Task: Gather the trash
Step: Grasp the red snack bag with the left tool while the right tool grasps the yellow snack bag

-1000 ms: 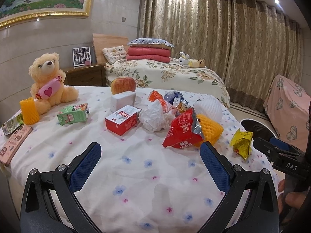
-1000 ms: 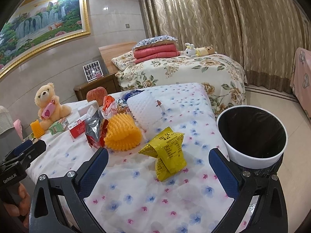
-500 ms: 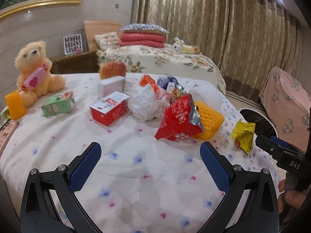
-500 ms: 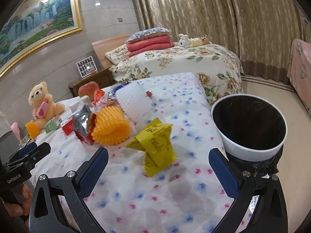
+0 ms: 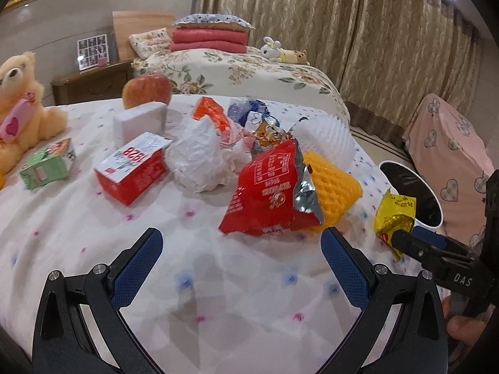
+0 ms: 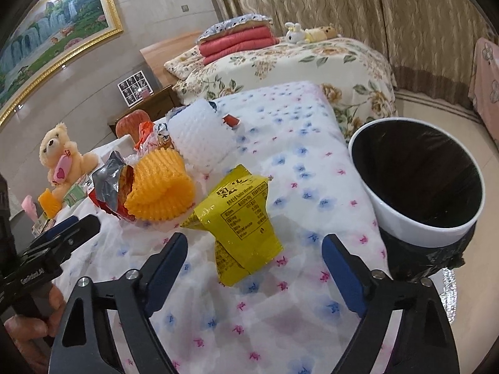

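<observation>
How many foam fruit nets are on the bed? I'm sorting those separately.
3: a white net by the wrapper pile, a yellow net touching the red snack bag, an orange one by the teddy bear. Others may be hidden.

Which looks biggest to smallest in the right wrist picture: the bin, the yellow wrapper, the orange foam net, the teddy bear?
1. bin
2. yellow wrapper and orange foam net: look about alike, so no ranking.
3. teddy bear: looks smallest, but it sits farthest from the camera, so it may really be bigger.
</observation>
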Motion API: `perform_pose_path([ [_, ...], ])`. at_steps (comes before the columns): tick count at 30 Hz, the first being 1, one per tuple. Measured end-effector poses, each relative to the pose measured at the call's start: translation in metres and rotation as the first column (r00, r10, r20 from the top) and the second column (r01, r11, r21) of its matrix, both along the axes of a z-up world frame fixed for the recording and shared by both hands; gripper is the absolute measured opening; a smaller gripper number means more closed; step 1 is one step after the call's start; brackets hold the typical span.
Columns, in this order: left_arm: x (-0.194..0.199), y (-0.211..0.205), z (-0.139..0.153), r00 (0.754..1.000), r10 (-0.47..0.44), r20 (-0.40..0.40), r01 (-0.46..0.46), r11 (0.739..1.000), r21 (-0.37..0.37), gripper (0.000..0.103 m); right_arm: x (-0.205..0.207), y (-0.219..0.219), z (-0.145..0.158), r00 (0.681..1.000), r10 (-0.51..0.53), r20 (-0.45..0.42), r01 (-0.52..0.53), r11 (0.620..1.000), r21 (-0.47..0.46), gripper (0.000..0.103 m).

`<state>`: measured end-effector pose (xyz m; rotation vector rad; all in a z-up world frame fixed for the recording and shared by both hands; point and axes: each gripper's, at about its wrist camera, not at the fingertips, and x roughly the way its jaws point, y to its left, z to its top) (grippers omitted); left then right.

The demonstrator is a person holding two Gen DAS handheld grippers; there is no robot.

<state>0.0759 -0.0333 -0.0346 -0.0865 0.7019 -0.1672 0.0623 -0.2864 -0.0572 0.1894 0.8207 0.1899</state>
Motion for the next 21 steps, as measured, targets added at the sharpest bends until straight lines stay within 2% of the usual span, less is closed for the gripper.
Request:
perform_pose_path([
  [4,0.013,-0.010,-0.002,1.000,-0.016,-0.025,0.016,1.000,0.009,0.103,0.003,-0.001,0.000,1.000,0.006,-0.011,-0.006,1.000,0.017,0.081],
  [6,0.017,-0.013,-0.002,0.999,-0.008,-0.031,0.009,1.000,0.023,0.103,0.005,-0.002,-0.001,1.000,0.006,-0.019,-0.006,1.000,0.019,0.075],
  [8,0.019,-0.013,-0.003,0.999,-0.003,-0.034,0.003,1.000,0.016,0.098,0.007,-0.004,-0.001,1.000,0.004,-0.024,-0.003,1.000,0.021,0.066],
  [11,0.024,-0.011,-0.007,0.999,-0.009,-0.053,0.009,1.000,-0.004,0.081,0.008,-0.006,-0.001,1.000,0.000,-0.030,0.001,1.000,0.028,0.052],
  [13,0.026,-0.010,-0.010,0.997,-0.015,-0.071,0.015,1.000,-0.013,0.060,0.009,-0.007,-0.001,0.999,0.003,-0.033,-0.001,0.999,0.039,0.042],
  [14,0.027,-0.009,-0.012,0.996,-0.020,-0.084,0.018,1.000,-0.022,0.051,0.009,-0.006,-0.001,0.999,0.003,-0.034,-0.002,0.999,0.038,0.041],
  [19,0.027,-0.007,-0.016,0.994,-0.032,-0.105,0.027,0.998,-0.051,0.016,0.006,-0.004,0.001,0.999,0.018,-0.027,-0.017,0.999,0.042,0.038],
  [21,0.025,-0.007,-0.017,0.994,-0.038,-0.103,0.033,0.998,-0.051,0.012,0.004,-0.003,0.002,0.999,0.025,-0.025,-0.024,0.999,0.045,0.038],
])
